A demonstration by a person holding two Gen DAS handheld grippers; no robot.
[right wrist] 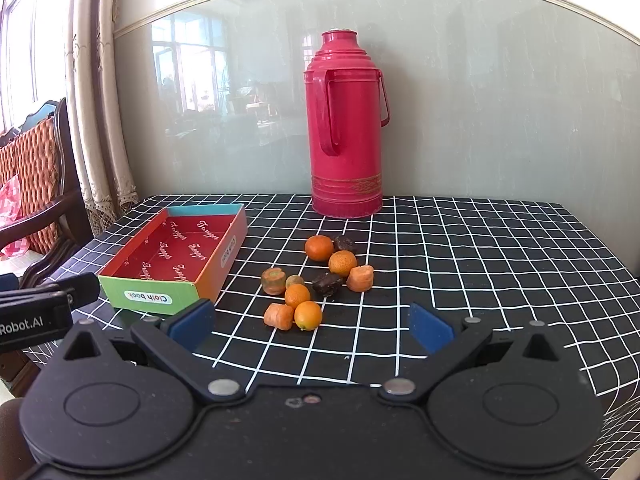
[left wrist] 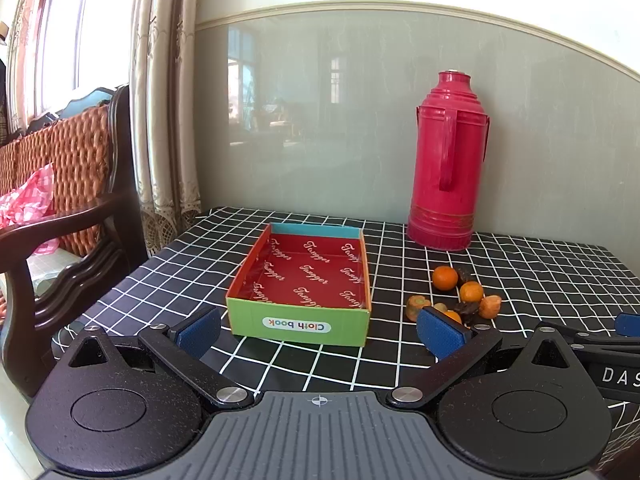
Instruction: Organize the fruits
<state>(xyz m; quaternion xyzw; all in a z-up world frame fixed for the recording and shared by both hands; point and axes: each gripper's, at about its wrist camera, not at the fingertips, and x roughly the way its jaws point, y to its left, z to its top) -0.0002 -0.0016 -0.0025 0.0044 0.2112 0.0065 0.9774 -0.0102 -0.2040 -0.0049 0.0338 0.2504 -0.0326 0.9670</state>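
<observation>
An empty cardboard box [left wrist: 280,322] with a red inside and a green front marked "Cloth book" sits on the checked tablecloth; it also shows in the right wrist view [right wrist: 148,296]. Several small oranges [right wrist: 319,247], carrot pieces [right wrist: 360,278] and dark dried fruits [right wrist: 328,283] lie in a cluster to the right of the box; the cluster also shows in the left wrist view [left wrist: 445,278]. My left gripper [left wrist: 320,330] is open and empty, just in front of the box. My right gripper [right wrist: 311,324] is open and empty, just in front of the cluster.
A tall red thermos [right wrist: 346,124] stands at the back against the wall [left wrist: 320,120]. A wooden chair with a woven back [left wrist: 68,184] stands left of the table. The black tablecloth [right wrist: 480,264] stretches to the right.
</observation>
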